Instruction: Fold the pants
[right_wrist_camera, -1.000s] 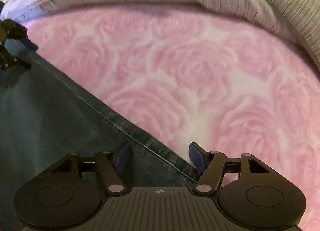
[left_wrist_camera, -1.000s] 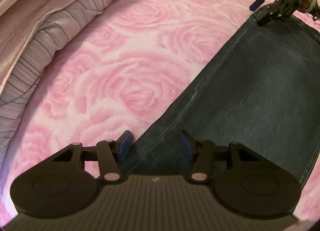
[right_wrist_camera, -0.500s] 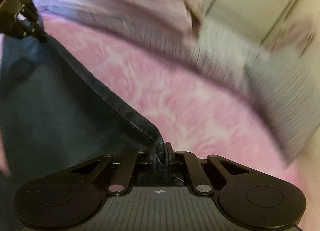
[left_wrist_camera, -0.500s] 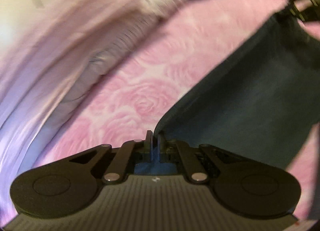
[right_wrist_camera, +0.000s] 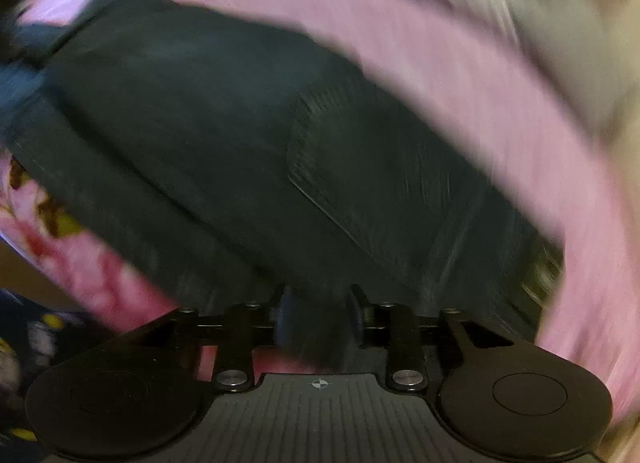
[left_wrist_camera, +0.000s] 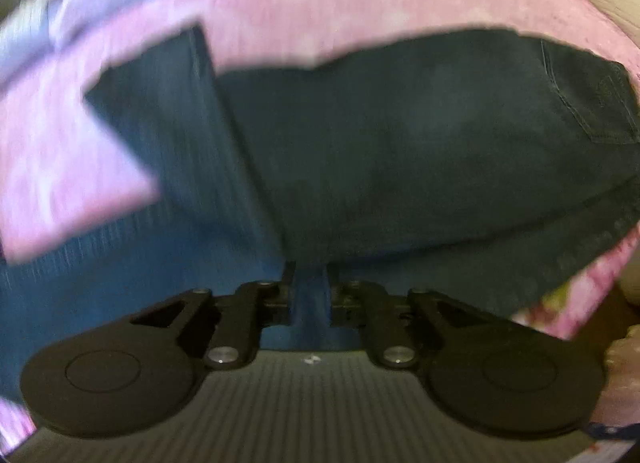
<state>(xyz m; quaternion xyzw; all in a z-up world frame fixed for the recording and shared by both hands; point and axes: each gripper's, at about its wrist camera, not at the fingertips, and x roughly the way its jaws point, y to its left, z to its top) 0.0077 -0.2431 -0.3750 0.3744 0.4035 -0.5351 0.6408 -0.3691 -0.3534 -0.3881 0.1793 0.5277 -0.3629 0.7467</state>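
- Left gripper (left_wrist_camera: 310, 287): jaws nearly together, clamped on a blue fold of the pants (left_wrist_camera: 400, 151)
- Pants position: dark denim spreads ahead of the left claw, on the pink blanket (left_wrist_camera: 320, 3); a back pocket (left_wrist_camera: 588, 103) lies far right of it
- Right gripper (right_wrist_camera: 318, 319): jaws slightly apart with dark denim between them; firm grasp cannot be confirmed because of motion blur
- Both claws point forward and downward over the fabric

You are looking at a bed (left_wrist_camera: 360, 3) covered in a pink rose-patterned spread, with dark denim pants (left_wrist_camera: 420, 143) lying across it, their back pocket showing toward one end, and a pale striped quilt (right_wrist_camera: 560, 23) bunched along the bed's far edge.
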